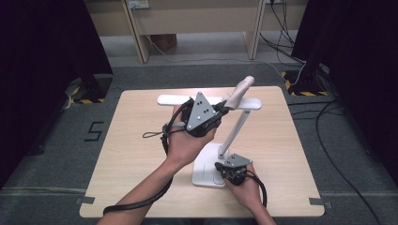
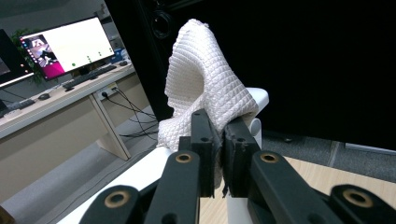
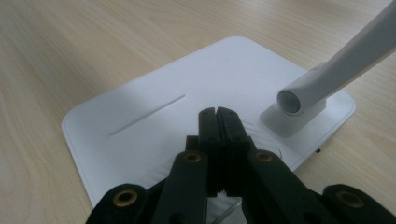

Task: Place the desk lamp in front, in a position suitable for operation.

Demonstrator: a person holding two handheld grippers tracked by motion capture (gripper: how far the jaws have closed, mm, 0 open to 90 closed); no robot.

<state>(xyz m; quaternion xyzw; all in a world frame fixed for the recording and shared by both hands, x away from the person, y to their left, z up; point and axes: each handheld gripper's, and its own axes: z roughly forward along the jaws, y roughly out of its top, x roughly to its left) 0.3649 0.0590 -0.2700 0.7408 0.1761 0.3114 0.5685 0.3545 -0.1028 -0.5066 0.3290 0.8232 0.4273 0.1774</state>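
The left gripper (image 1: 219, 111) clenched a white quilted cloth (image 2: 201, 88), which rose from its jaws against the lamp head (image 1: 169, 99) at the far side of the table (image 1: 131, 154). To the right and nearer, the right gripper (image 3: 218, 116) pressed, jaws together and empty, on the lamp base (image 3: 154, 116) beside the stem (image 3: 345, 60).

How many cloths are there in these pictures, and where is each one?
1. The white quilted cloth is clamped in the left tool, raised above the lamp head at the far side of the table. No other cloth is visible.
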